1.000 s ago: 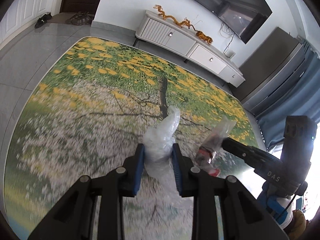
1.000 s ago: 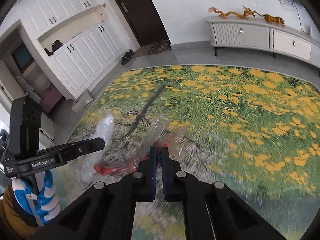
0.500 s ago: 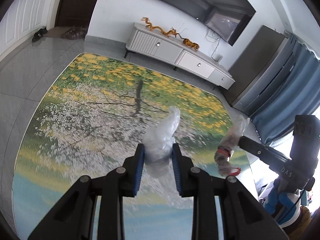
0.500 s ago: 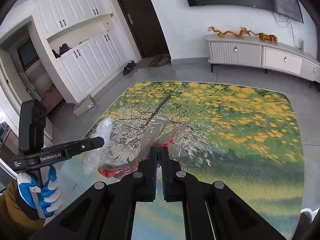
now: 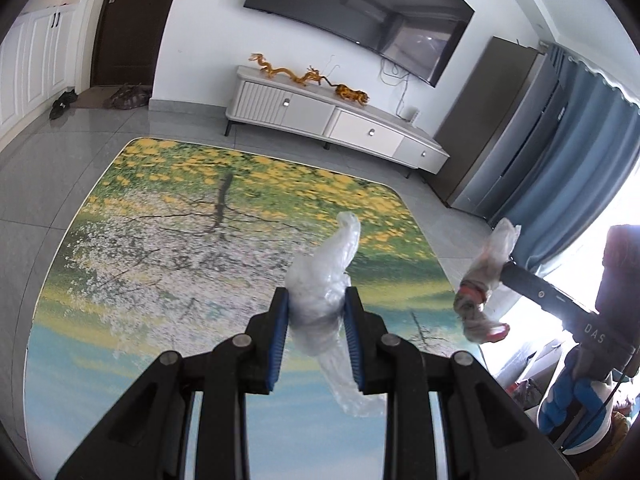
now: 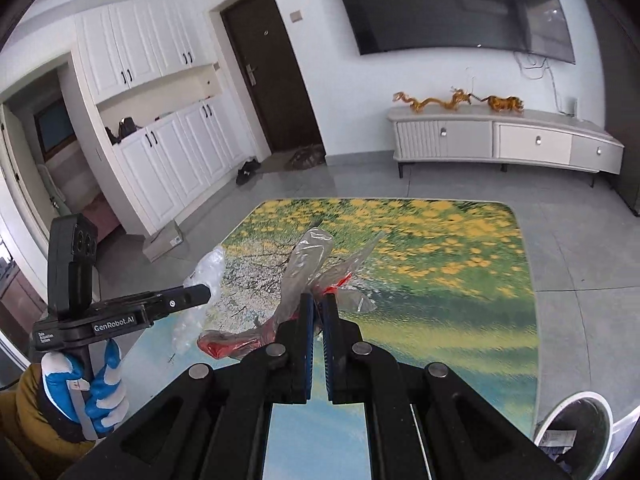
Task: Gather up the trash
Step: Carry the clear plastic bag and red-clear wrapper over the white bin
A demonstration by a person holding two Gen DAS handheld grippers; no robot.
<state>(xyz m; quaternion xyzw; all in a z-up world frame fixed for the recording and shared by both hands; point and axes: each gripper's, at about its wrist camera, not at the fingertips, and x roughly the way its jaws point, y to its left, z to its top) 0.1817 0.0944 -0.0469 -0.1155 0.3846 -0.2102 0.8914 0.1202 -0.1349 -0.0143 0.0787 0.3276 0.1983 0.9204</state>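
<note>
Crumpled clear plastic bag (image 5: 320, 288) — clamped between the blue pads of the left gripper (image 5: 318, 334), held in the air above the near part of the rug. Clear wrapper with red print (image 6: 304, 280) — pinched in the fully closed right gripper (image 6: 316, 324), also aloft, just right of the bag. Flower-print rug (image 5: 168, 240) on grey tile floor below. White bin (image 6: 576, 428) at near right. White TV console (image 5: 332, 118) with golden dragon figure (image 5: 288, 72) against the far wall.
</note>
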